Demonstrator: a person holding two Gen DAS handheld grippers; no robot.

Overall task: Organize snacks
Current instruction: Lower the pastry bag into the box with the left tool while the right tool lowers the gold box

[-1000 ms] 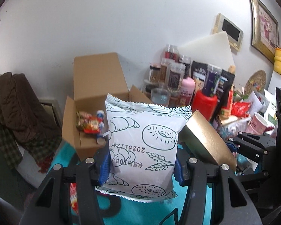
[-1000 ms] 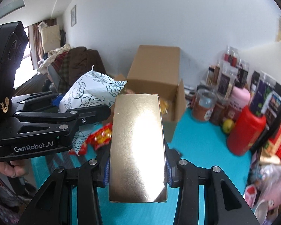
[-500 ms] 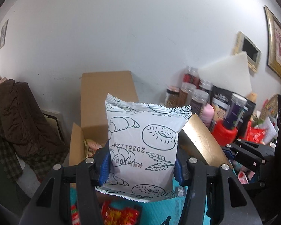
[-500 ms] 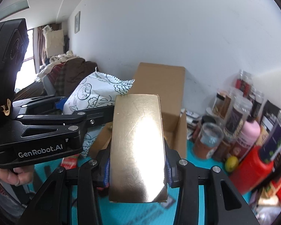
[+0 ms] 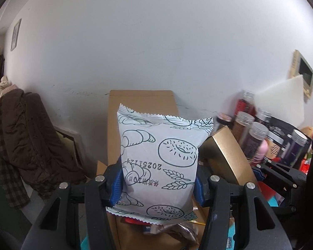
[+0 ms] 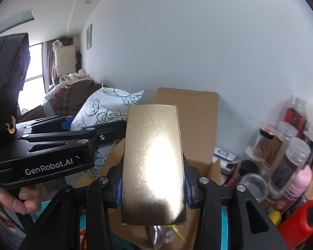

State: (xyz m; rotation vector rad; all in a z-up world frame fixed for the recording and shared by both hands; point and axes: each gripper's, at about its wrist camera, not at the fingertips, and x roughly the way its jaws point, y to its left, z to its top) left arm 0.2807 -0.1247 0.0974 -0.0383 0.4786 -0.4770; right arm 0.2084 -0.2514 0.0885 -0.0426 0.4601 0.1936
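Left gripper (image 5: 157, 184) clamps bread bag (image 5: 159, 158), right gripper (image 6: 153, 185) gold box (image 6: 153, 162) — carton (image 6: 198, 129) mostly hidden.

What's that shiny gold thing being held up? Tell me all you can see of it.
The gold box is a flat, oblong carton with a mirror-like metallic skin, faintly scuffed, catching a bright glare. It looks closed, with no print showing on the faces in view. The right hand-held gripper clamps it by its two long sides, with blue pads pressed against them, so it stands on end in the air above the open cardboard box. In the left wrist view it tilts beside the white snack bag.
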